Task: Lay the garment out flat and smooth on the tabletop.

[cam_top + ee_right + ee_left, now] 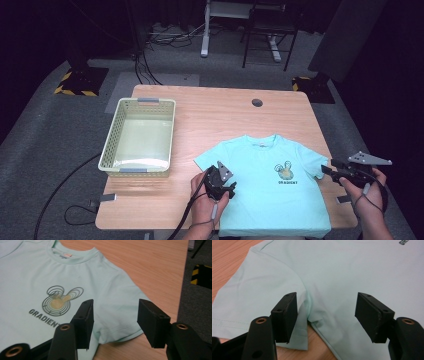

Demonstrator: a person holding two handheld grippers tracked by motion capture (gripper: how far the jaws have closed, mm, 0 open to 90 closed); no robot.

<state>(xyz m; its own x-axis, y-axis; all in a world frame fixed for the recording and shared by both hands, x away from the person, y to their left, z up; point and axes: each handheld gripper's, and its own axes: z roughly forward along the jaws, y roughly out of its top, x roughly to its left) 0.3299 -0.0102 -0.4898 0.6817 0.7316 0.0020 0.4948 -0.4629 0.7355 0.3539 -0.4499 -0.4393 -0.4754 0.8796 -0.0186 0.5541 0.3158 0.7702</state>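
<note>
Wide wooden table (215, 115) fills the scene, and near its front edge a mint-green T-shirt (260, 200) lies flat, chest side up, collar pointing away from the person and hem right at the table's near edge. To the left, well apart from the shirt, sits a pale yellow perforated basket (111, 142). Now the tools: the left tool (221, 186) hovers at the shirt's left armpit, jaws standing apart with nothing gripped, and in the left gripper view the seam where sleeve meets body lies between them, untouched. The right tool (327, 168) hangs just off the shirt's right sleeve (120, 312) at the table's right edge, jaws parted, holding nothing, the sleeve's hem showing in the gap beyond them. Smallest of all, a rabbit-like swirl logo (61, 301) with dark lettering on the chest.
</note>
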